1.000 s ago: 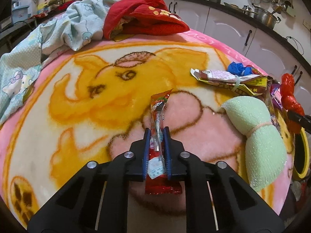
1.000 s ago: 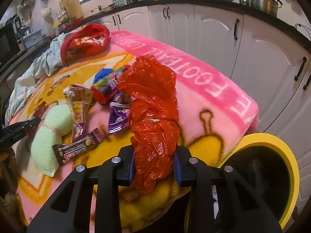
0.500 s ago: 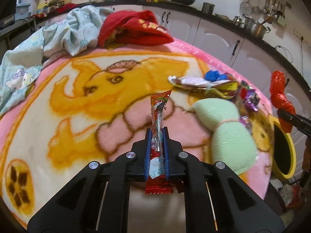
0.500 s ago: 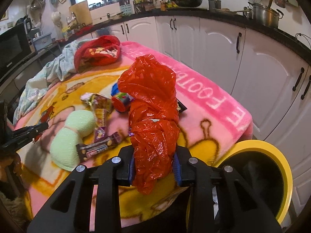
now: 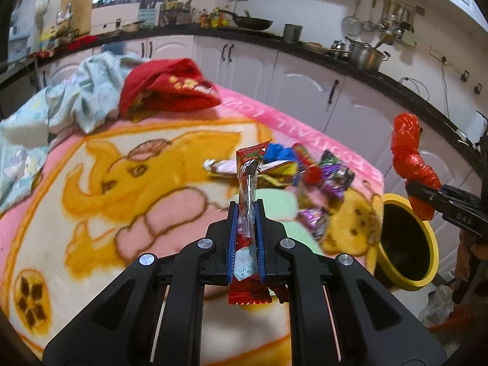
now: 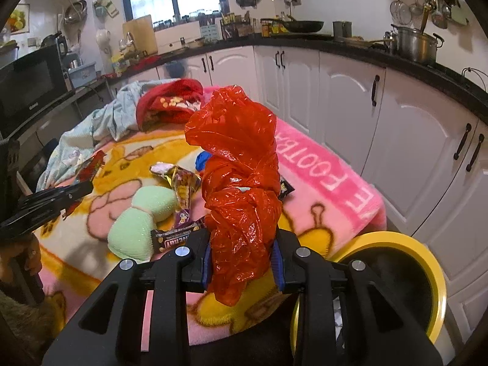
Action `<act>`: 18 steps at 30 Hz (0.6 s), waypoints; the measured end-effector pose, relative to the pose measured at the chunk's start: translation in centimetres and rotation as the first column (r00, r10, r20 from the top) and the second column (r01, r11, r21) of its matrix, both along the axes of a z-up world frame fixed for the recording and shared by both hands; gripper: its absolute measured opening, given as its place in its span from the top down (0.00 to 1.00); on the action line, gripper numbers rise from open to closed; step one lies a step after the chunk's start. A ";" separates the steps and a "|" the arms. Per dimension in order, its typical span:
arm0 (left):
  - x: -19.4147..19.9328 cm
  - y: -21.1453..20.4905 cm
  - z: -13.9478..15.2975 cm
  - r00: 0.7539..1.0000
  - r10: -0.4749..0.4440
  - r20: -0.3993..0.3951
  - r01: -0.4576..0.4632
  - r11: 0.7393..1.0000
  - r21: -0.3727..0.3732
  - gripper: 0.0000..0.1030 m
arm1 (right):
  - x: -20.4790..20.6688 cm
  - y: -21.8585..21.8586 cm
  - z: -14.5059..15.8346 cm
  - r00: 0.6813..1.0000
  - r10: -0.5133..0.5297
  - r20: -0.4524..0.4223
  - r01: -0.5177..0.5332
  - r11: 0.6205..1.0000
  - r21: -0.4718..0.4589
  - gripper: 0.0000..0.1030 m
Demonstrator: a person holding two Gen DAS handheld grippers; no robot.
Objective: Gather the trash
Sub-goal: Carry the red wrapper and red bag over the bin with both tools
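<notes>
My left gripper (image 5: 246,213) is shut on a long red snack wrapper (image 5: 248,170), held upright above the blanket. In the right wrist view that gripper (image 6: 82,187) reaches in from the left with the wrapper (image 6: 90,164). My right gripper (image 6: 242,244) is shut on a crumpled red plastic bag (image 6: 241,164), lifted above the table's near corner. The left wrist view shows this bag (image 5: 410,158) beside the yellow-rimmed black bin (image 5: 405,244). The bin (image 6: 427,268) stands just right of my right gripper. More wrappers (image 5: 317,180) lie heaped on the blanket.
A pink and yellow cartoon blanket (image 5: 106,183) covers the table. A green bow-shaped sponge (image 6: 140,219) lies by the wrappers (image 6: 180,180). Red cloth (image 5: 170,88) and pale bedding (image 5: 76,97) are piled at the far end. White cabinets (image 6: 396,140) line the right side.
Both grippers have risen with their loads still held. The left one has swung toward the right, so the wrapper heap and the bin now sit nearer the middle of its view.
</notes>
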State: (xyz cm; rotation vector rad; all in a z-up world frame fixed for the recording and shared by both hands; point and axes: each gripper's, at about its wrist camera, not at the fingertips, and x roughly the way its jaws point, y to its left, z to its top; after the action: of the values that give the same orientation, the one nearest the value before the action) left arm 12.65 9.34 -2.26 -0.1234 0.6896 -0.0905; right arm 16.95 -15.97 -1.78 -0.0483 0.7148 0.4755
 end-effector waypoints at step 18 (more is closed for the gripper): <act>0.9 -9.2 2.7 0.984 -0.161 0.071 0.160 0.987 0.013 0.94 | -2.8 -6.9 2.7 0.992 -0.104 0.078 0.102 0.994 0.029 0.72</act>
State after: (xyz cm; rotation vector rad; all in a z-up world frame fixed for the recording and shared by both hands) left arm 13.60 0.13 0.44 -0.0570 0.6274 -0.2458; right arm 14.18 -22.83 0.95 -0.0063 0.6302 0.3814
